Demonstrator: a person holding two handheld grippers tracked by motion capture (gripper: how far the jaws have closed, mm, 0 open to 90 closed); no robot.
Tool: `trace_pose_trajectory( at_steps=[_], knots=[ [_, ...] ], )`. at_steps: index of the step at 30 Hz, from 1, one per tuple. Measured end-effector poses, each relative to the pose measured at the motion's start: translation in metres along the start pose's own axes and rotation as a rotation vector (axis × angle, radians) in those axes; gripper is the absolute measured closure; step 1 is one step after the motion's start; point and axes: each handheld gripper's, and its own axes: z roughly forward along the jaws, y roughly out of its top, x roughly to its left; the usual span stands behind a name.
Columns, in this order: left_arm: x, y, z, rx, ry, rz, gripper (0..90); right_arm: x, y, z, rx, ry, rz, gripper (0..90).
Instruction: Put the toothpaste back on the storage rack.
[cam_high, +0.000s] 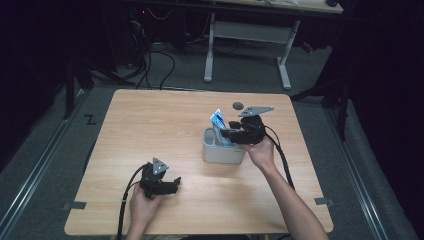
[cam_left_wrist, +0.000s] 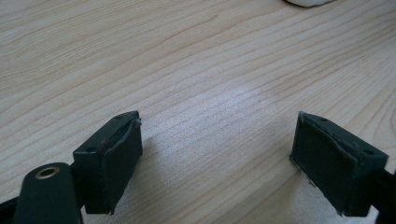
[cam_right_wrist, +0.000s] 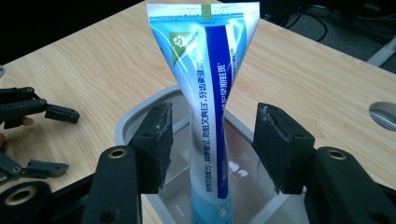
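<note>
A blue and white toothpaste tube stands upright in a grey rectangular cup near the table's middle, its flat crimped end up. My right gripper hovers over the cup's rim with its jaws on either side of the tube; the pads stand clear of it, so it is open. In the high view the right gripper reaches in from the cup's right side. My left gripper rests low near the table's front, open, with bare wood between its jaws.
The wooden table has a small grey round disc behind the cup. Black cables trail from both grippers toward the front edge. A white desk frame stands on the floor beyond the table.
</note>
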Motion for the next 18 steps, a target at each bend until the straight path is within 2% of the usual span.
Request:
trace_pose_trajectory(
  at_steps=[13, 18],
  knots=[
    [0.000, 0.000, 0.000, 0.000, 0.000, -0.001, 16.4, -0.008, -0.004, -0.023, -0.048, -0.024, 0.020, 47.2],
    [0.000, 0.000, 0.000, 0.000, 0.000, -0.002, 16.4, -0.010, -0.004, -0.031, -0.058, -0.044, 0.014, 47.4]
  ],
)
